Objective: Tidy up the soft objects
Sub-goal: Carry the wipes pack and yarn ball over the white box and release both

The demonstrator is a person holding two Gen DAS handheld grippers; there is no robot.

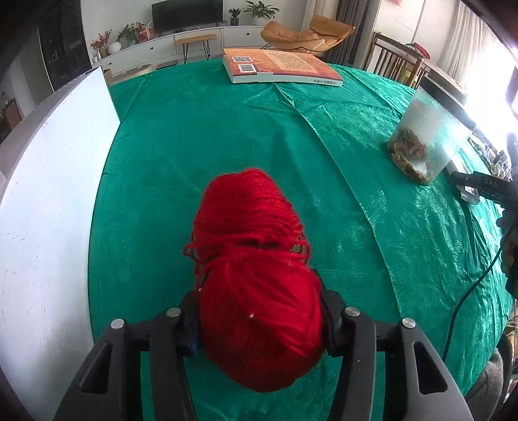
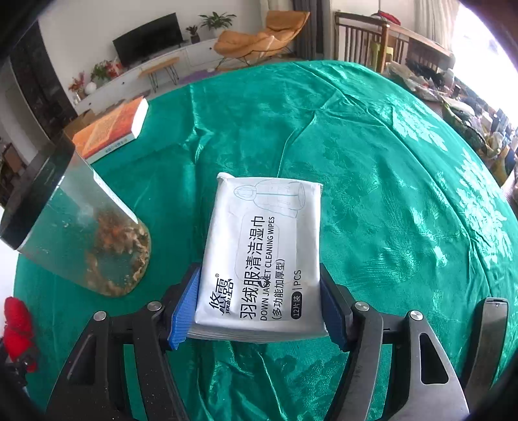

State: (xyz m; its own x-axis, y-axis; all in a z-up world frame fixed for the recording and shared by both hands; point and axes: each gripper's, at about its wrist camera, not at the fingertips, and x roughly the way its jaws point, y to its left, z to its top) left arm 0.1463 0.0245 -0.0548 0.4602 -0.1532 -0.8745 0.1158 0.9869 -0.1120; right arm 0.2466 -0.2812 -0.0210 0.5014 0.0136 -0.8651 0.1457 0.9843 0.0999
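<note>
1. Jaws of the left gripper [image 1: 259, 320] are closed on a skein of red yarn [image 1: 255, 268], pressing its near end from both sides; the skein runs forward from the jaws above the green cloth [image 1: 200, 136]. Loose strands cross its waist.
2. Jaws of the right gripper [image 2: 259, 304] clamp a white pack of cleaning wipes [image 2: 264, 256] by its long edges, the blue pads [image 2: 186, 302] touching the near end of the pack on either side. The pack points away from the camera, printed face up, above the cloth; whether its far end touches the cloth cannot be told.
3. Desk surface: the cloth covers most of it, creased, with a long fold running diagonally in the left wrist view. A bare white strip of desk [image 1: 48, 200] shows along the left side.
4. Middle distance: a clear plastic jar [image 2: 84, 226] with brown dried contents in the bottom stands on the cloth, just left of the wipes in the right wrist view. It has a dark lid [image 2: 32, 191]. In the left wrist view the jar sits at the right, well apart from the yarn, with the right gripper at the frame edge near it.
5. Far edge of the desk: an orange-covered book [image 1: 278, 64] lies flat on the cloth, well apart from both held items.
6. Beyond the desk: an orange lounge chair [image 1: 307, 32], a dark television [image 1: 187, 14] on a white low cabinet [image 1: 162, 45], potted plants, and a wooden chair [image 1: 395, 61] at the right.
</note>
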